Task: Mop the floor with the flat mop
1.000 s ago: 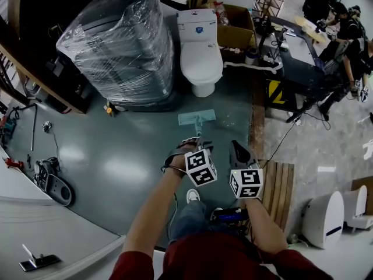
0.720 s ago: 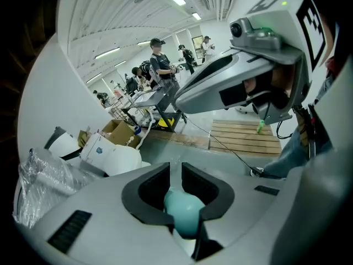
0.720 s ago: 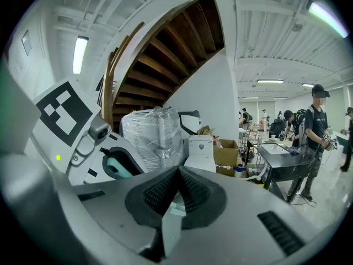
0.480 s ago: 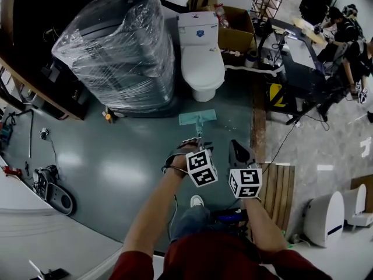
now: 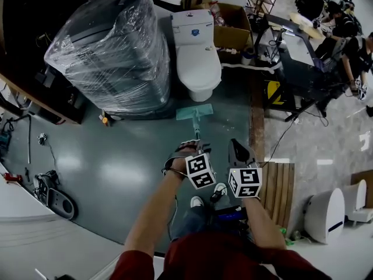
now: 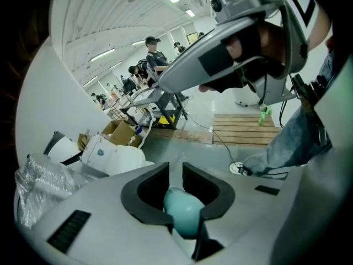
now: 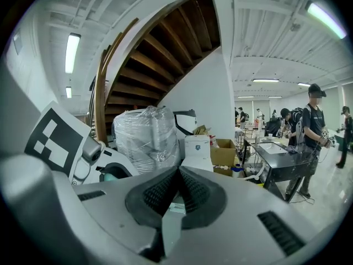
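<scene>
The left gripper [image 6: 176, 173] had its jaws closed on the rounded teal end of the flat mop [image 5: 194, 113]. In the left gripper view this end of the handle sat deep between the two jaws and touched both of them. In the head view the thin handle ran forward and down from these jaws to the teal mop head. The mop head lay flat on the grey-green floor [image 5: 116, 156], well ahead of the jaws. It was near the base of a white toilet [image 5: 198, 57], but I could not tell if the two touched.

The right gripper [image 7: 177, 173] was just beside the left one, on its right side, and apart from the handle. Its jaws were pressed together and held nothing. They pointed toward the toilet.

A large object wrapped in clear plastic film [image 5: 113, 51] stood ahead of both pairs of jaws, to the left. A cardboard box [image 5: 233, 31] stood farther ahead, to the right of the toilet. A wooden pallet [image 5: 280, 185] lay on the floor to the right of the right jaws. One white shoe [image 5: 194, 202] of the person was on the floor behind the jaws.
</scene>
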